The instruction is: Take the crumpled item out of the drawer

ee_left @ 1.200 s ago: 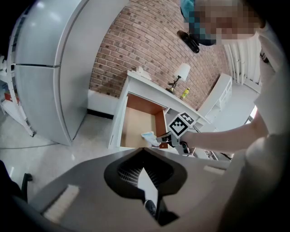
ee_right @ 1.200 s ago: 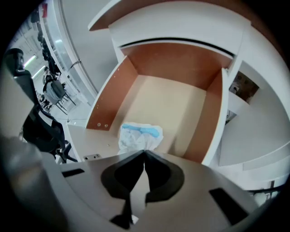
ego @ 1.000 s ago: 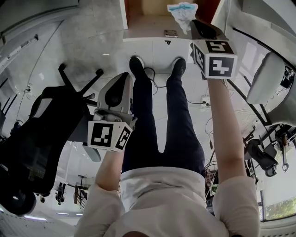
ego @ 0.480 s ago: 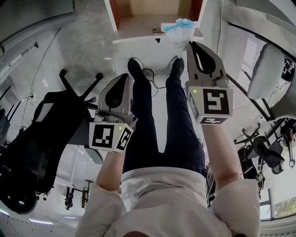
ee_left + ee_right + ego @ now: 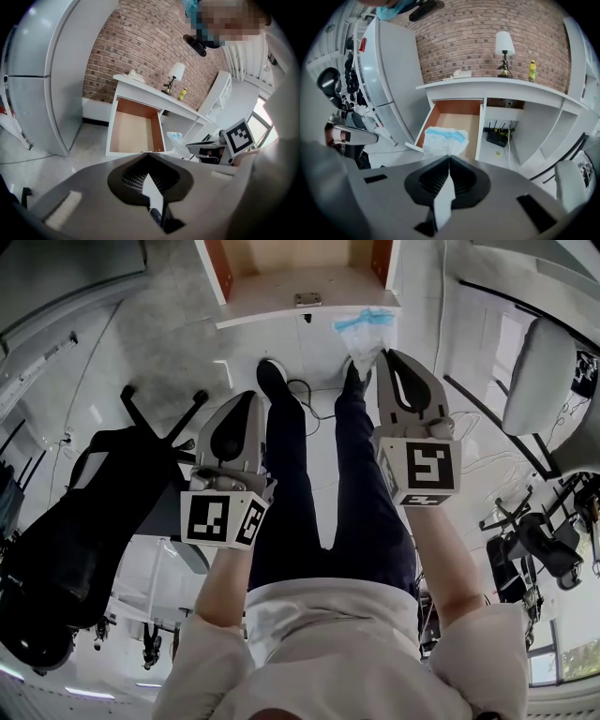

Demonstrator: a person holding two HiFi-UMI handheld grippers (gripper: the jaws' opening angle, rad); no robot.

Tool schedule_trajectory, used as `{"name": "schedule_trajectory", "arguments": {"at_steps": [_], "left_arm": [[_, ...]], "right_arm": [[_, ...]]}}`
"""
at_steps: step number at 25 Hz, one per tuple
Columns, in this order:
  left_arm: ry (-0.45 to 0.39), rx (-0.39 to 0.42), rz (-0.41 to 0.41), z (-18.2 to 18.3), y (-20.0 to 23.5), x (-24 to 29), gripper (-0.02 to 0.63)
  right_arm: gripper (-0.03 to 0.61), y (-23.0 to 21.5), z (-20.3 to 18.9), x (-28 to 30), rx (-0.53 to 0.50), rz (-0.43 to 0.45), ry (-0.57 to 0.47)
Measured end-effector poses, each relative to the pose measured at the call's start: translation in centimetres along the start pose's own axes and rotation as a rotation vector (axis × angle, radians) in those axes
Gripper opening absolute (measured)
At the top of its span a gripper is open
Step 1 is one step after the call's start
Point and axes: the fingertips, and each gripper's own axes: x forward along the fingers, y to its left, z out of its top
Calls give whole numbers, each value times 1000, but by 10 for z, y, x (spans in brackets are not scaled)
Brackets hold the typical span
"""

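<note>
The crumpled white and blue item (image 5: 365,328) hangs in front of the open wooden drawer (image 5: 266,307), outside its front panel, above the floor. My right gripper (image 5: 382,352) is shut on its lower end. In the right gripper view the crumpled item (image 5: 445,138) bulges just past the right gripper (image 5: 449,157), with the drawer (image 5: 461,115) behind it. My left gripper (image 5: 254,394) hangs shut and empty to the left, above the person's left leg. From the left gripper (image 5: 148,153) the drawer (image 5: 131,132) looks empty, and the item (image 5: 177,139) shows to its right.
The person's legs and black shoes (image 5: 274,379) stand right before the drawer. A black office chair (image 5: 98,498) sits at the left, a white chair (image 5: 537,379) at the right. A fridge (image 5: 40,89) stands left of the desk (image 5: 497,86), which carries a lamp (image 5: 504,46) and yellow bottle (image 5: 531,70).
My right gripper has drawn back from over the drawer toward the person, carrying the crumpled item out past the drawer front. The left gripper has stayed almost where it was.
</note>
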Motion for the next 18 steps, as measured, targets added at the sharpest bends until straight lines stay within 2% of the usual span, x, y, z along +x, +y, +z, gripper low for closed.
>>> {"name": "schedule_trajectory", "arguments": {"at_steps": [4,11,14,18], "left_arm": [[-13,4,14,3,-4,-1,9],[-40,21,36,24,-14,-13,9],[-87,34,39,47,-23,-26,9],[-140,65,25,90,-44,-54,9]], "right_arm": [[12,6,-6,-10,8,2,11],[12,29,8,-41,44,27,-29],[12,33,29,-64,40,15,-76],[12,37,79,-108,65,17,-149]]}}
